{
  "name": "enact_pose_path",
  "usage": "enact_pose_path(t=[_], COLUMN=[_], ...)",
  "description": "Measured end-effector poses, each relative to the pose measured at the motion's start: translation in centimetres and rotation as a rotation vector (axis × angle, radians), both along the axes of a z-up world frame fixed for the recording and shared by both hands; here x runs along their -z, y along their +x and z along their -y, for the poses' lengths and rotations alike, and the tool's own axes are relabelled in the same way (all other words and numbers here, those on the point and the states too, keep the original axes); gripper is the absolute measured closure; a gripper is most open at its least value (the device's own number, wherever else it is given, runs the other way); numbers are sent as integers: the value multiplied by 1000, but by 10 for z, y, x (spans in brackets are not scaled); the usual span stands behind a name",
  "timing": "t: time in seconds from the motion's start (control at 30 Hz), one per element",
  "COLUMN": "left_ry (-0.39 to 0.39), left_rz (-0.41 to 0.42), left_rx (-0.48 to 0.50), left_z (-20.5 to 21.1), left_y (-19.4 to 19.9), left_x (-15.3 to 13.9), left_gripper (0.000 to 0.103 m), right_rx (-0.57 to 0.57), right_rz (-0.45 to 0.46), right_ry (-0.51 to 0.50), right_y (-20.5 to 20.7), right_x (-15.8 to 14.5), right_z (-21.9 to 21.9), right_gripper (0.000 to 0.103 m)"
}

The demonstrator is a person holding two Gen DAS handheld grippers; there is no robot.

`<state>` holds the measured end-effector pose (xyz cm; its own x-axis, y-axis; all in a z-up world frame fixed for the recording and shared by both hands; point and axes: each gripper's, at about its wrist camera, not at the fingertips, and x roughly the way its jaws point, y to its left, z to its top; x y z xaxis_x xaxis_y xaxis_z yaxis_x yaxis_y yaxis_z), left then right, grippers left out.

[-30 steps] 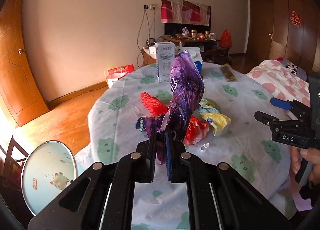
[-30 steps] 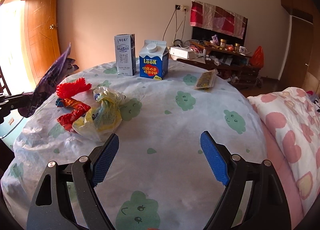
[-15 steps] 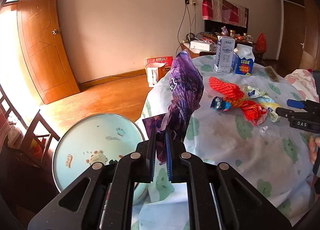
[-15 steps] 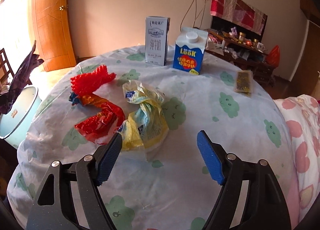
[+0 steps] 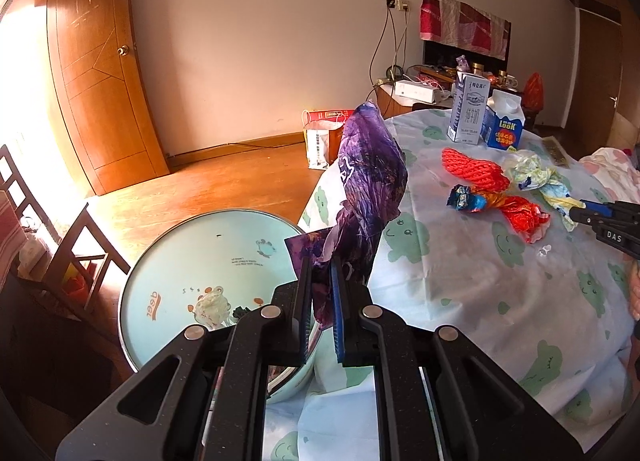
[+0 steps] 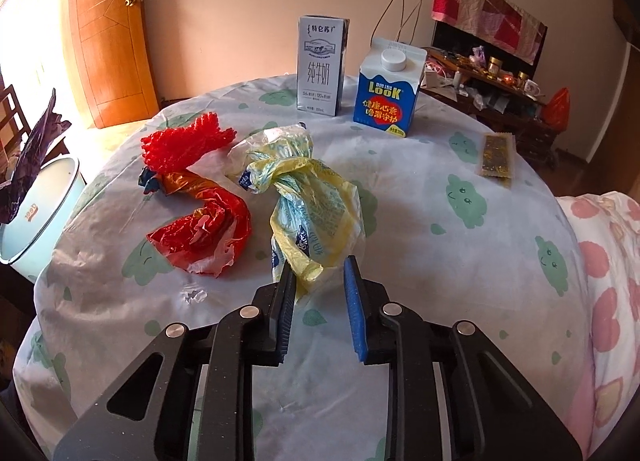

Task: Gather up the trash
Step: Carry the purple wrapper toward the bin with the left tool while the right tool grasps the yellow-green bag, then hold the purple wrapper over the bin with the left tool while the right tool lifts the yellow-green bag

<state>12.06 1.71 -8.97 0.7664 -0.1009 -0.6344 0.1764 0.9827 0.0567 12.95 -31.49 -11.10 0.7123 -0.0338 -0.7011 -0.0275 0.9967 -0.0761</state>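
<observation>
wooden flooring, a wooden door (image 5: 96, 93) and a pale wall are seen behind a round table (image 6: 420, 229) draped in a white cloth printed with green clouds. a pale blue bin (image 5: 168, 261) stands on the floor just beside the table's edge, with a crumpled scrap lying inside it.

a purple wrapper (image 5: 368, 185) is pinched between the nearly closed fingers of the left gripper (image 5: 321, 301) and is held upright, at the table's edge and partly over the bin's rim.

on the cloth, a yellow plastic bag (image 6: 308, 205), knotted near its top, is lying just ahead of the right gripper (image 6: 320, 293). the right fingers are partly spread, and the near end of the bag is reached by the left finger; whether anything is gripped cannot be told. a red wrapper (image 6: 204, 221) is seen just beside the bag, and a red mesh net (image 6: 180, 141) is touching the wrapper's far end.

at the far side of the table a white milk carton (image 6: 320, 65) and a blue carton (image 6: 388, 93) are stood upright near each other. a flat sachet (image 6: 496, 155) is lying well apart from the trash, near the table's right edge.
</observation>
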Motion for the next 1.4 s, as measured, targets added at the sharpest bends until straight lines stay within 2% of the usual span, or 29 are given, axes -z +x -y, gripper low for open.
enact_pose_path(t=[0.2,0.6,1.0,1.4], left_ry=[12,48,52,69], left_rz=[-6,-28,-35,-44], left_rx=[-24,-89,-143,-192], left_z=[-11,-37,-70,-90], left_y=[-2,-6,-13,-13], left_x=[3,10,13,13], left_gripper=[94,94,94,94], right_rx=[-17,-154,-274,-359], right_rz=[84,147,160,144], right_ry=[-17,-15,-38,-52], right_y=[-8,-5,8,20], right_x=[-19,-43,-46,-41], right_z=[-5,-65,-129,-167], right_gripper=[79,79,79,79])
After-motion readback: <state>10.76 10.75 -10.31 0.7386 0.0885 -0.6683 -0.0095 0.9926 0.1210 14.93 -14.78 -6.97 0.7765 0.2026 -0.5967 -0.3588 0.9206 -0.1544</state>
